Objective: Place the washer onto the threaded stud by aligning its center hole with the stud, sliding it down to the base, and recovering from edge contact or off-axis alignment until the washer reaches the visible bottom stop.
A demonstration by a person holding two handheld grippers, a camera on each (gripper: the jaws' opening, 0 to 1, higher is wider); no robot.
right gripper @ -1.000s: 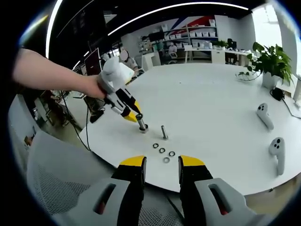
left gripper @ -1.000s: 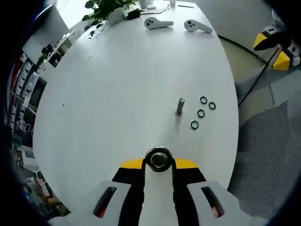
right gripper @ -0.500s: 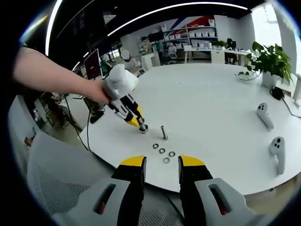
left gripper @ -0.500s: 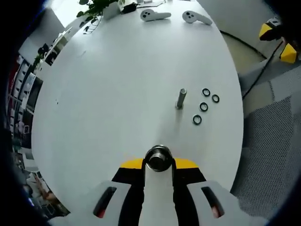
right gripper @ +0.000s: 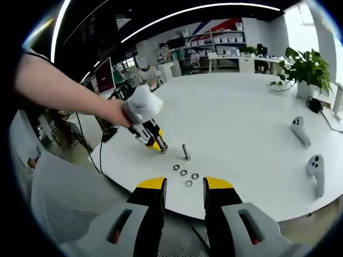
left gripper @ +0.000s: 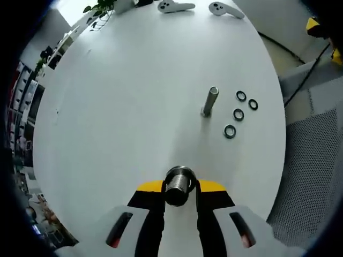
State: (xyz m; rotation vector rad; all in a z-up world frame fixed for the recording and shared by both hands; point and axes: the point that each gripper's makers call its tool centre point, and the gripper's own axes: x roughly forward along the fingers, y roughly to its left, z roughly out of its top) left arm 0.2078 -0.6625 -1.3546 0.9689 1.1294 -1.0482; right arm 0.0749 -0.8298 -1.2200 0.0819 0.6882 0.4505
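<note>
Left hand-held gripper point(left gripper: 180, 187): the yellow-tipped jaws are closing on a short grey metal cylinder with a threaded side point(left gripper: 179, 184), held end-on to the camera. Whether this is a stack of washers or a sleeve cannot be told.
Right hand-held gripper point(right gripper: 184, 194): the jaws are standing apart with nothing between them, hanging off the bench edge, well apart from the work.
Bench point(left gripper: 123, 96): a white oval bench top is carrying all the parts.
Loose washers: four small dark ring-shaped washers point(left gripper: 239, 114) are lying flat in a loose cluster just beside the stud, none of them on it.
Threaded stud: a grey upright metal stud point(left gripper: 209, 101) is standing on the bench, beyond the left jaws and to their right; its shaft is bare down to the base.
Far items: two white hand controllers point(left gripper: 197, 7) are lying at the far bench end.
Task state: judged not yet started on the stud.
Risk: the held part is sitting off the stud's axis, so a tilted approach is likely to catch the stud's top edge and jam.
Risk: a sideways push could topple the stud or scatter the nearby washers.
</note>
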